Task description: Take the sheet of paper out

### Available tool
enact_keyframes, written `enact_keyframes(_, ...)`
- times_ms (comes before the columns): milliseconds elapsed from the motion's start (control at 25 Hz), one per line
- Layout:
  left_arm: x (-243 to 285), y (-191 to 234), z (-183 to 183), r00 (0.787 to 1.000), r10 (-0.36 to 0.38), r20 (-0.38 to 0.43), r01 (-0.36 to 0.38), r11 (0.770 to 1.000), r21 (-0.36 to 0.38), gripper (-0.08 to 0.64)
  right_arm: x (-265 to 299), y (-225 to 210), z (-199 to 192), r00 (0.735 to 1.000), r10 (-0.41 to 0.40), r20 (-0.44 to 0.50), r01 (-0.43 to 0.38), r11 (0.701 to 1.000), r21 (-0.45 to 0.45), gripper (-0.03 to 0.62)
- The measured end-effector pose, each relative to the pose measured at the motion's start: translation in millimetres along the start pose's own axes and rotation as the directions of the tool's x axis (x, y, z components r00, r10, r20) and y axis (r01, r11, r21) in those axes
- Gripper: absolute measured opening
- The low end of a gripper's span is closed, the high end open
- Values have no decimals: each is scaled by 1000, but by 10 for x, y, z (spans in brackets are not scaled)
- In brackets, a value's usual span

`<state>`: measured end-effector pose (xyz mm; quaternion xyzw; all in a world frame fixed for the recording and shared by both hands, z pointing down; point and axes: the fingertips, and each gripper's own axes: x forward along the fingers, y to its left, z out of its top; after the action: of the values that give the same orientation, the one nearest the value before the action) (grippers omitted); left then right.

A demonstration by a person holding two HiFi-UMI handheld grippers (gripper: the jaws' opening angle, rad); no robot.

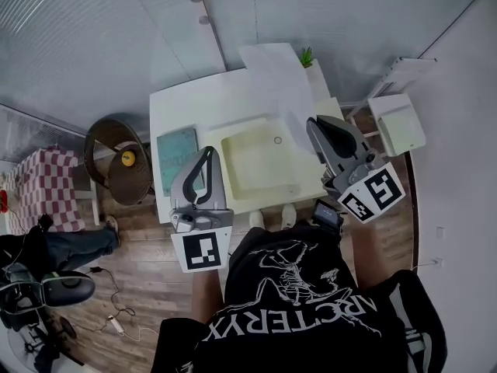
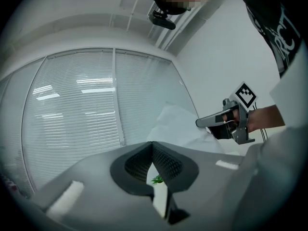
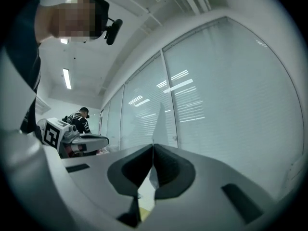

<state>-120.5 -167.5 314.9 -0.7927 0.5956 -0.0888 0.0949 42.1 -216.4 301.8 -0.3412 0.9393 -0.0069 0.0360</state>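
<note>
the right gripper [image 1: 312, 121], at the right of the head view, has its jaws pinched together on one corner of the sheet of paper [image 1: 268, 76]. the sheet hangs in the air above the white table [image 1: 186, 103] and reaches toward the upper centre of the frame. it looks clear of the pale yellow folder [image 1: 260, 162], which lies flat in the middle of the table. holding the paper by a corner and up high likely keeps it from dragging on the folder.

in the right gripper view the sheet shows almost edge-on, as a thin grey wedge rising from the jaw tips against the window blinds.

the left gripper [image 1: 208, 151], at lower centre-left, hovers over the folder's left edge beside a teal pad [image 1: 177, 155]. it is probably there to steady the folder. its jaw tips meet. nothing seems to be held, though a very thin edge between them would be hard to spot here.

a small green plant [image 1: 307, 55] stands at the table's far corner.

the removal looks nearly done. what remains, i judge, is to set the sheet down away from the folder.
</note>
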Motion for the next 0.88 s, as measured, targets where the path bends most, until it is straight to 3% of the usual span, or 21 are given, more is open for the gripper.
enact_keyframes(280, 52, 105, 74, 999, 9, 33, -8, 999, -41, 11, 80, 74, 157, 996, -76, 38, 82, 981, -175, 14)
enact_keyframes(880, 193, 68, 150, 999, 2, 46, -1, 1000, -29, 11, 86, 91, 202, 997, -66, 44, 74, 976, -206, 14)
